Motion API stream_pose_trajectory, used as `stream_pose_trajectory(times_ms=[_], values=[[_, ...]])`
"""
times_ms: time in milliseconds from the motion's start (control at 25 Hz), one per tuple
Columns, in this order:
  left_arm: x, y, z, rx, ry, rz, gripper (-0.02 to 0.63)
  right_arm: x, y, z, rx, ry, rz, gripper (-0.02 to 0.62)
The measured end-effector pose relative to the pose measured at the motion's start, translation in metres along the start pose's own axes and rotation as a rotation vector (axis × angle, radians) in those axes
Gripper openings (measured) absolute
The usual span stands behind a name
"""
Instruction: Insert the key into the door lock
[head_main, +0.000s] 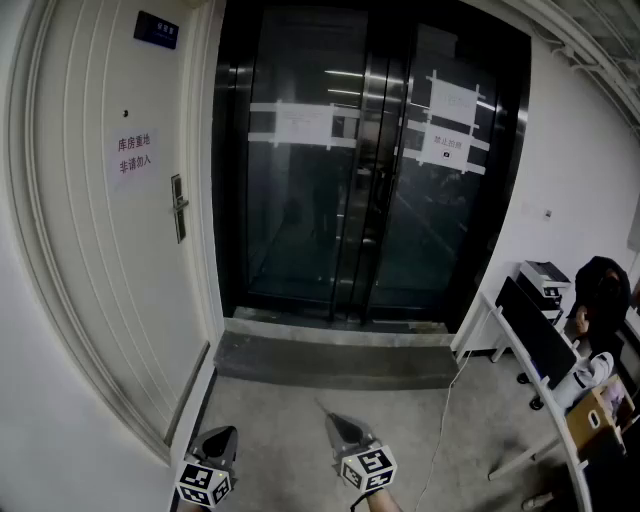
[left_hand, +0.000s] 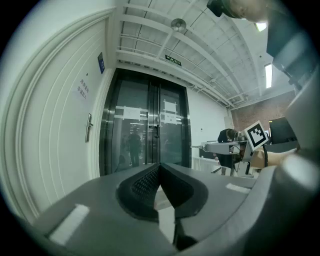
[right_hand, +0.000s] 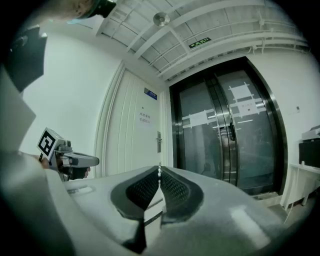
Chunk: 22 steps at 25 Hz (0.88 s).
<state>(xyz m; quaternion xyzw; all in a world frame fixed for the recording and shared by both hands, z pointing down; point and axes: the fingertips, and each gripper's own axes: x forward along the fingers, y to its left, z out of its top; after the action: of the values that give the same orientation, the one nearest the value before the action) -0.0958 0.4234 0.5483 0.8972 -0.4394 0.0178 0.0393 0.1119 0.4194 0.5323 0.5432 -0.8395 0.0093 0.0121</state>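
Note:
The white door stands at the left, with its metal handle and lock plate about halfway up. The handle shows far off in the left gripper view, and the handle sits straight ahead in the right gripper view. My right gripper is low in the head view, well short of the door. It is shut, with a thin metal sliver, the key, poking out between its tips. My left gripper is beside it, nearer the door. The left gripper is shut with nothing in it.
Dark glass double doors with paper notices fill the middle, above a grey threshold step. A desk with a seated person stands at the right. A white cable runs along the floor.

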Motion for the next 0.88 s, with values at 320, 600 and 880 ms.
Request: stream_pose_trajectory(times_ms=[320,600,880], values=[[-0.001,0.008,0.000,-0.002,-0.001,0.003,0.002,0.007,0.003,-0.004,0.029,-0.007,0.003,0.011],[0.001,0.016,0.001,-0.006,-0.007,0.011,0.002,0.015,0.006,-0.002,0.014,-0.003,0.009,0.011],[0.021,0.024,0.001,-0.011,-0.010,0.006,0.002,0.034,-0.005,-0.004,0.007,0.000,0.010,0.011]])
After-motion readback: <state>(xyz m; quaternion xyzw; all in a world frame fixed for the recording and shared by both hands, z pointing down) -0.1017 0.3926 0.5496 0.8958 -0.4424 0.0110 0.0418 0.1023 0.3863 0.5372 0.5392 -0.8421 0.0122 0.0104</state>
